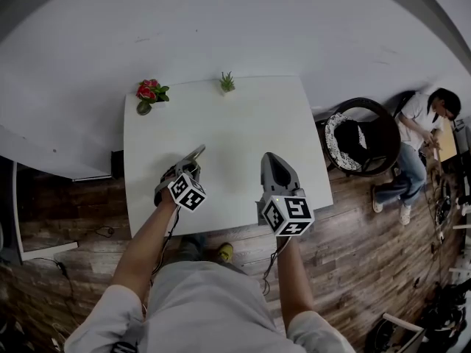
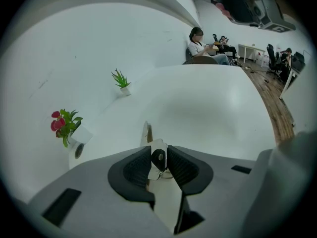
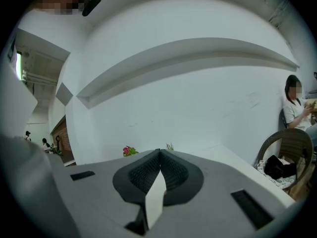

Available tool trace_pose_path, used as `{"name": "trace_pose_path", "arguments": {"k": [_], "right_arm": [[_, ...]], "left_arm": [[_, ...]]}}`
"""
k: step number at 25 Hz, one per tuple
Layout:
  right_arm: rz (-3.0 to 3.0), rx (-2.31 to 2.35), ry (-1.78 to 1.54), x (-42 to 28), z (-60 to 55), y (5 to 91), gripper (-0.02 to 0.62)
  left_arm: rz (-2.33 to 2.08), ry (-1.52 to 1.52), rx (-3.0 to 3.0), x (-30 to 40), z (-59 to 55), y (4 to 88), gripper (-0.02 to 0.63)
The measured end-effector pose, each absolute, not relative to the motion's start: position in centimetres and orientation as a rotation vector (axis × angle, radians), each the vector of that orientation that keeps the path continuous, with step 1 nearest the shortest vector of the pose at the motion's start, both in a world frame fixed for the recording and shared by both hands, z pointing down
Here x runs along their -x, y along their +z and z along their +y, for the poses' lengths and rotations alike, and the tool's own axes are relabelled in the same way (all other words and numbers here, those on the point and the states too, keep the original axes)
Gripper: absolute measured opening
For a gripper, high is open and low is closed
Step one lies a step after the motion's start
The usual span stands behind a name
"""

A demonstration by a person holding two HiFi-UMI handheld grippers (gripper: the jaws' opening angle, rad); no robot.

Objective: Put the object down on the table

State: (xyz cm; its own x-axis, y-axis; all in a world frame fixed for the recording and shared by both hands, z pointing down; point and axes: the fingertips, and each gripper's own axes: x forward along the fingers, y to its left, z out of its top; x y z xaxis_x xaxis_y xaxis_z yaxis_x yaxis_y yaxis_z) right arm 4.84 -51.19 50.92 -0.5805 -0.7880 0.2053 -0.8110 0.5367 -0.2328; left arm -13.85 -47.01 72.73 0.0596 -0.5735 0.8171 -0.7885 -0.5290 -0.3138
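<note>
A small shiny metal tool (image 2: pixel 147 133) with a black round knob sits between the pads of my left gripper (image 2: pixel 158 158), its tip poking out ahead over the white table (image 2: pixel 208 108). The jaws stand a little apart around it and do not clamp it. Whether the tool rests on the tabletop I cannot tell. In the head view the left gripper (image 1: pixel 191 164) is over the table's (image 1: pixel 243 123) near-left part with the tool (image 1: pixel 197 153) at its tip. My right gripper (image 1: pixel 271 158) hovers to the right of it, shut and empty, its pads (image 3: pixel 151 170) meeting.
A pot of red flowers (image 1: pixel 149 93) and a small green plant (image 1: pixel 227 83) stand along the table's far edge. A round dark chair (image 1: pixel 360 138) and a seated person (image 1: pixel 416 142) are to the right on the wooden floor. A white wall rises behind the table.
</note>
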Motion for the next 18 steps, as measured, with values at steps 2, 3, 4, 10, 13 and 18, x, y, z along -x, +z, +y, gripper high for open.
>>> {"name": "trace_pose_path", "arguments": {"k": [2,3,4,10,13,18], "right_arm": [[-2.689,-1.398,0.464,-4.8,-51.1,50.8,0.009],[-2.690,-1.396,0.463,-4.8,-51.1,50.8,0.009],[-2.693,-1.395,0.461,-4.7,-51.1,50.7,0.009],[-2.704,-1.388,0.455,-4.6,-50.8,50.4,0.009],[-2.713,-1.387,0.450,-4.7,-50.4,50.1,0.009],[-2.727,-1.384,0.435,-4.9,-49.2,49.2,0.009]], "left_arm": [[-1.385,1.433,-2.118,13.7,-46.9,72.6,0.113],[-1.382,1.414,-2.118,13.7,-46.9,72.6,0.115],[-1.380,1.392,-2.119,13.6,-46.8,72.4,0.115],[-1.396,1.254,-2.153,12.8,-46.8,70.8,0.133],[-1.439,1.153,-2.149,12.9,-46.7,69.4,0.133],[-1.538,1.053,-2.148,13.4,-46.1,66.4,0.113]]}}
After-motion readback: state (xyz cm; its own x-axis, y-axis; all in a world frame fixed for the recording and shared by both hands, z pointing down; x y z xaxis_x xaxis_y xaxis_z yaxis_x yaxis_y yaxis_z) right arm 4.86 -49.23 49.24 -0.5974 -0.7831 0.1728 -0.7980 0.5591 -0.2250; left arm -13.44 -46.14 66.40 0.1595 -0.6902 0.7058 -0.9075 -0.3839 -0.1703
